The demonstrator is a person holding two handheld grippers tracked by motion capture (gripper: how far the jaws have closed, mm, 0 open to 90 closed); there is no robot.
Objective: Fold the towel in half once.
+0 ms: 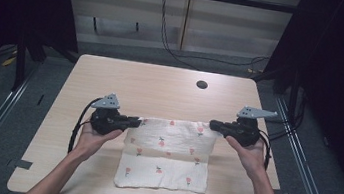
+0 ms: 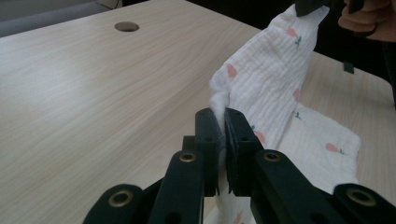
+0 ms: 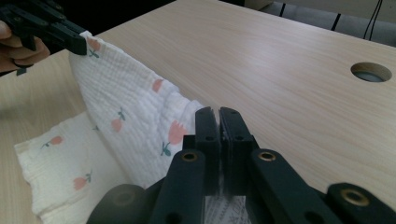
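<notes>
A white cloth (image 1: 168, 152) printed with small red flowers hangs between my two grippers, its far edge lifted off the table and its near part still lying flat. My left gripper (image 1: 136, 121) is shut on the cloth's far left corner (image 2: 219, 100). My right gripper (image 1: 212, 125) is shut on the far right corner. In the right gripper view the cloth (image 3: 135, 126) slopes away from my closed jaws up to the left gripper (image 3: 77, 44). In the left gripper view the right gripper (image 2: 310, 7) pinches the raised corner at the top.
The light wooden table (image 1: 161, 88) has a round cable hole (image 1: 202, 84) at the back. Metal rails run along the floor on both sides, and cables trail from the back wall.
</notes>
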